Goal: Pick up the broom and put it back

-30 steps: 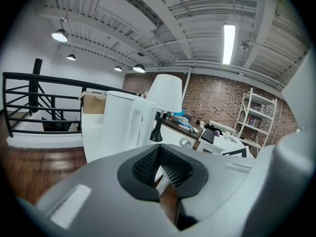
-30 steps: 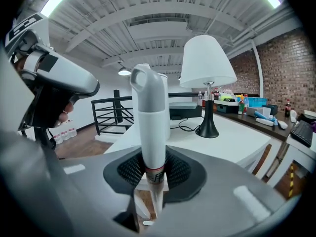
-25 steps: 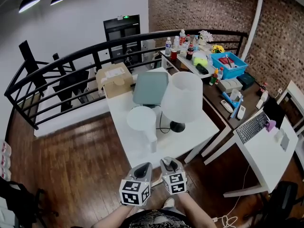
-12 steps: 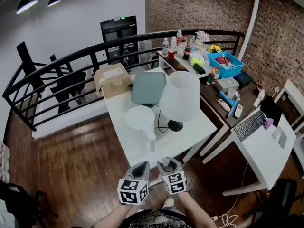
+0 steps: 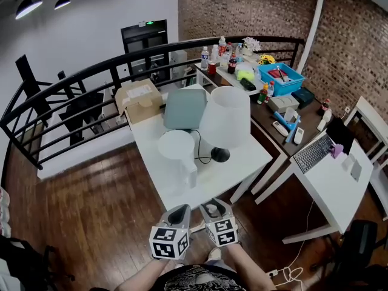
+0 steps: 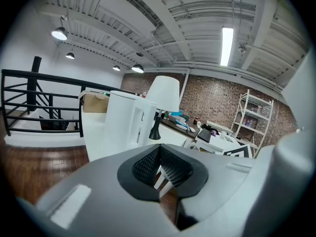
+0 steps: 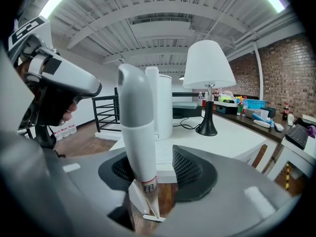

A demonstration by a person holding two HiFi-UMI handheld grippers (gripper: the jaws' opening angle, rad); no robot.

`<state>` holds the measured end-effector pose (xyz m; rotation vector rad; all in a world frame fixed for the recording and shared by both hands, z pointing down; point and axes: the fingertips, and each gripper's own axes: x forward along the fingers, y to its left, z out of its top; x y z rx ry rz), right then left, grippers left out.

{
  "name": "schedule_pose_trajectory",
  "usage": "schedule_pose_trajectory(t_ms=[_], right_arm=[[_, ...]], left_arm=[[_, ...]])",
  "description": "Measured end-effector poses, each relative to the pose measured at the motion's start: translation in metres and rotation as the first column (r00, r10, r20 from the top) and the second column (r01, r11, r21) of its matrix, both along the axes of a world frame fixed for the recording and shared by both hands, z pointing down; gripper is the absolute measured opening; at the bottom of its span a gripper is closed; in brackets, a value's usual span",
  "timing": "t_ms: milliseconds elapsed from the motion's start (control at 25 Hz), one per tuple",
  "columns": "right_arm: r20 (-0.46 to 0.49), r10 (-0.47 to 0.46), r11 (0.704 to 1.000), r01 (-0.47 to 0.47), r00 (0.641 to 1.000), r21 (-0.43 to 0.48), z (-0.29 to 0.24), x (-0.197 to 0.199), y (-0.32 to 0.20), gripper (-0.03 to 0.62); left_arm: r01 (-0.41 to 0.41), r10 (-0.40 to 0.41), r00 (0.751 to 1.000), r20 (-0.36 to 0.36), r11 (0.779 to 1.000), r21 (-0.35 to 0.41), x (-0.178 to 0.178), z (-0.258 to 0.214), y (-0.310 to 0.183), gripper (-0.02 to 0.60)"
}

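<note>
The right claw [image 7: 154, 168] stands partly open around the upright white broom handle [image 7: 136, 122], which leans on one pad, apparently clear of the other. Closing squarely on the shaft should stop it twisting. The left claw [image 6: 159, 163] is pinched together, empty. Both hover side by side just short of the bench's [image 5: 242, 160] near edge.

broom handle [image 7: 136, 112] drops behind the right hand-held gripper [image 7: 155, 157], lower end totally out of sight. bottles [image 5: 205, 57] at the back are way too tiny to read.
</note>
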<state>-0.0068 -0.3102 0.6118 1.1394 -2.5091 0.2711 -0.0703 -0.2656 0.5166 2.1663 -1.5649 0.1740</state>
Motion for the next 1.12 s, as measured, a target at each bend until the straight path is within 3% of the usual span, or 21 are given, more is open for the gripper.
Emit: schedule_pose_trajectory(t_ms=[520, 1120], right_arm=[[0.007, 0.042, 0.998, -0.042, 0.999, 0.046, -0.012, 0.002, 0.011, 0.15], [0.013, -0.015, 0.999, 0.014, 1.0, 0.047, -0.015, -0.008, 0.0, 0.155]], left_arm=[[-0.028, 0.028, 1.0, -0.005, 1.0, 0.002, 0.003, -0.001, 0.011, 0.003], [0.023, -0.023, 1.0, -0.01, 1.0, -0.012, -0.005, 0.004, 0.002, 0.003]])
